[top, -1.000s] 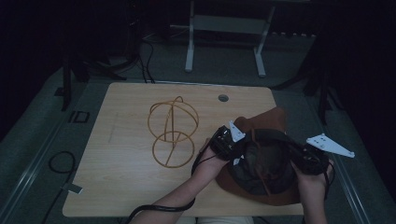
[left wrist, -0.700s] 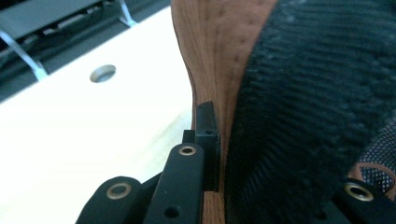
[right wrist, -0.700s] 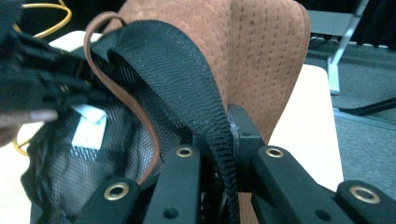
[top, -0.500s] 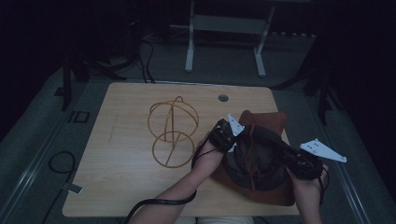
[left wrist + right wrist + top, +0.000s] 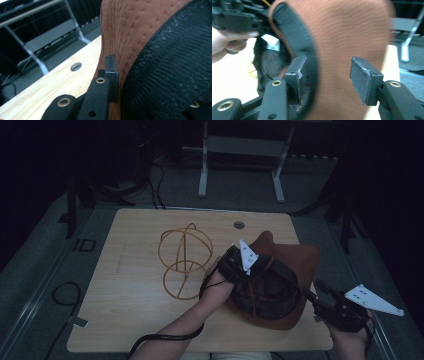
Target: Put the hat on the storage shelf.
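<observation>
Hat [image 5: 280, 270]: brown brimmed hat with a black mesh lining, lying upside down at the right end of the surface [image 5: 135, 320], beside the wire stand [image 5: 184, 260].
Left tongs [image 5: 245, 262]: clamping the brim's near-left edge together, seemingly to be lifting and steadying the hat.
Right tongs [image 5: 325, 80]: jaws have just been opening; standing apart with the brim between them, not pressing.
Writing: a small white tag [image 5: 270, 42] inside the lining is showing, too blurred for reading.
</observation>
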The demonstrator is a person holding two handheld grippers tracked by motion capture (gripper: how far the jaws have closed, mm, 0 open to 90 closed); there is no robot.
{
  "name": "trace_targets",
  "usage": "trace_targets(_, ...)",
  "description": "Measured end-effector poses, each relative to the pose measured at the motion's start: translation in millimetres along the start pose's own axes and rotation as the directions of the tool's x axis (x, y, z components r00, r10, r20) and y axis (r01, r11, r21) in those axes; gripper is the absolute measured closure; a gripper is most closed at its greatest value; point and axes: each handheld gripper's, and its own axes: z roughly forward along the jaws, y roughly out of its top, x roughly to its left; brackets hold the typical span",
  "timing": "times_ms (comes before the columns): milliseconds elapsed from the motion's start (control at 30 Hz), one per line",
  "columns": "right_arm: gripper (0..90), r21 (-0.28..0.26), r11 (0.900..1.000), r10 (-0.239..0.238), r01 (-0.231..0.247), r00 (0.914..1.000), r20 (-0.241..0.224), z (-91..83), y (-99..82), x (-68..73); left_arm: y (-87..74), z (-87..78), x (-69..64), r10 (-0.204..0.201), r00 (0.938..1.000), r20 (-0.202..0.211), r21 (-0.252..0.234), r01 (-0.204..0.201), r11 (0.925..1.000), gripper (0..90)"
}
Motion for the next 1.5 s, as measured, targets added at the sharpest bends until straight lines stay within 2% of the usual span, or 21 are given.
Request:
trace_targets(200,42.5,-0.030,0.9995,0.003,0.000,0.9962,0.087,-27.9,3.1,-29.1,-7.1,-24.6,-2.7,0.052,0.9978,0.040,-0.072,-0.049,0.9961,87.5)
trace_targets(333,45.5,-0.008,0.9996,0.029,-0.028,0.9901,0.137,-30.0,1.6,-54.2,-11.6,-43.8,-3.9,0.094,0.9897,0.108,-0.162,-0.076,0.9838,87.4)
trace_targets(367,45.9,-0.004,0.9992,0.040,-0.040,0.9905,0.132,-27.4,0.5,-57.7,-15.3,-53.2,-2.5,0.119,0.9790,0.165,-0.232,-0.079,0.9694,87.4)
trace_targets(400,45.9,-0.004,0.9992,0.040,-0.040,0.9905,0.132,-27.4,0.5,-57.7,-15.3,-53.2,-2.5,0.119,0.9790,0.165,-0.232,-0.079,0.9694,87.3)
trace_targets(467,45.9,0.001,0.9987,0.051,-0.051,0.9958,0.076,-18.9,-1.7,-57.4,-20.5,-61.3,-0.1,0.147,0.9653,0.216,-0.301,-0.077,0.9504,87.3)
trace_targets(500,45.3,-0.003,0.9982,0.060,-0.060,0.9974,0.041,-15.9,-2.2,-54.6,-28.6,-68.0,4.5,0.179,0.9429,0.281,-0.379,-0.063,0.9235,87.3)
trace_targets(533,44.8,-0.007,0.9986,0.052,-0.052,0.9986,0.006,-12.9,-2.4,-50.3,-28.6,-68.0,4.5,0.179,0.9429,0.281,-0.379,-0.063,0.9235,87.3)
trace_targets(567,44.8,-0.007,0.9989,0.046,-0.046,0.9986,-0.025,-9.9,-2.2,-44.8,-35.0,-71.9,9.0,0.179,0.9295,0.322,-0.399,-0.039,0.9163,87.3)
trace_targets(600,44.8,-0.007,0.9989,0.046,-0.046,0.9986,-0.025,-9.9,-2.2,-44.8,-35.0,-71.9,9.0,0.179,0.9295,0.322,-0.399,-0.039,0.9163,87.4)
trace_targets(633,44.4,-0.007,0.9998,0.020,-0.021,0.9938,-0.109,-2.1,-1.0,-30.4,-41.4,-74.2,13.5,0.183,0.9128,0.365,-0.418,-0.014,0.9082,87.3)
trace_targets(733,44.3,-0.001,1.0000,0.006,-0.006,0.9857,-0.168,4.6,0.7,-18.0,-46.2,-76.7,15.9,0.202,0.9021,0.381,-0.432,-0.019,0.9014,87.3)
trace_targets(767,43.4,-0.001,0.9994,-0.034,0.034,0.9698,-0.242,14.0,3.0,-0.9,-49.7,-79.4,17.2,0.228,0.8974,0.378,-0.446,-0.039,0.8940,87.3)
trace_targets(800,43.4,-0.001,0.9994,-0.034,0.034,0.9698,-0.242,14.0,3.0,-0.9,-49.7,-79.4,17.2,0.228,0.8974,0.378,-0.446,-0.039,0.8940,87.3)
trace_targets(900,42.2,0.002,0.9956,-0.086,0.093,0.9229,-0.375,29.6,5.4,25.3,-53.8,-83.0,21.6,0.238,0.8928,0.382,-0.456,-0.042,0.8888,87.2)
trace_targets(967,41.9,0.006,0.9944,-0.091,0.105,0.8827,-0.461,39.0,5.4,36.8,-54.7,-83.9,26.3,0.207,0.9087,0.363,-0.444,-0.027,0.8958,87.1)
trace_targets(1000,41.9,0.006,0.9944,-0.091,0.105,0.8827,-0.461,39.0,5.4,36.8,-54.7,-83.9,26.3,0.207,0.9087,0.363,-0.444,-0.027,0.8958,87.2)
trace_targets(1033,41.0,0.014,0.9913,-0.106,0.131,0.8540,-0.509,51.2,5.1,50.7,-53.3,-83.4,26.6,0.179,0.9211,0.346,-0.425,-0.016,0.9052,87.2)
trace_targets(1167,40.3,0.023,0.9851,-0.129,0.171,0.8189,-0.559,71.9,5.8,68.7,-51.0,-82.1,21.8,0.195,0.9220,0.335,-0.428,-0.036,0.9031,87.2)
trace_targets(1300,38.7,0.016,0.9873,-0.118,0.158,0.7988,-0.590,84.9,7.9,75.0,-47.0,-79.6,11.8,0.216,0.9277,0.304,-0.423,-0.072,0.9034,87.2)
trace_targets(1333,38.6,-0.003,0.9912,-0.106,0.133,0.7777,-0.620,90.4,9.0,75.6,-45.0,-79.6,10.0,0.212,0.9343,0.287,-0.423,-0.075,0.9030,87.2)
trace_targets(1500,40.1,-0.036,0.9966,-0.079,0.074,0.7523,-0.654,97.1,13.3,73.5,-38.8,-77.4,0.0,0.225,0.9452,0.237,-0.428,-0.106,0.8976,87.1)
